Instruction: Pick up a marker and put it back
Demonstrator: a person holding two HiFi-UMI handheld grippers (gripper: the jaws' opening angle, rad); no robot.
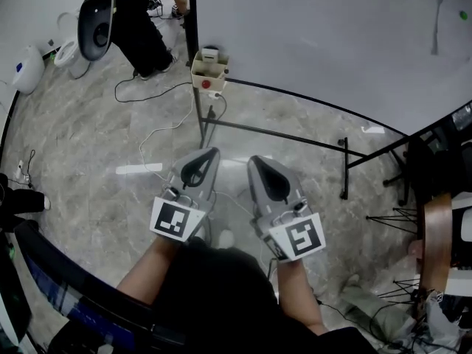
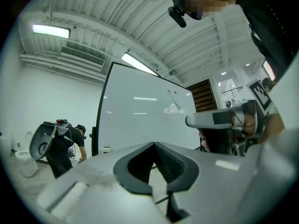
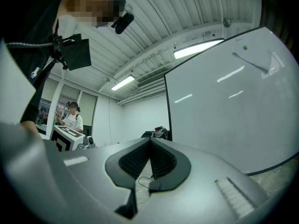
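No marker shows in any view. Both grippers are held side by side over the marble floor, pointing at a large whiteboard [image 1: 332,43] on a black stand. My left gripper [image 1: 212,152] is shut, its ridged pads meeting at the tip with nothing between them, as the left gripper view [image 2: 153,145] also shows. Close to its right, my right gripper [image 1: 252,160] is shut and empty too, its pads closed together in the right gripper view [image 3: 149,140]. A small green spot [image 1: 463,15] sits on the board at the far right; I cannot tell what it is.
A beige box with a red button [image 1: 209,70] hangs on the stand's left post, and black stand legs [image 1: 295,135] cross the floor ahead. White cables [image 1: 158,131] trail on the floor. A person in black [image 1: 140,28] bends at the upper left. Black tripod legs [image 1: 394,220] stand right.
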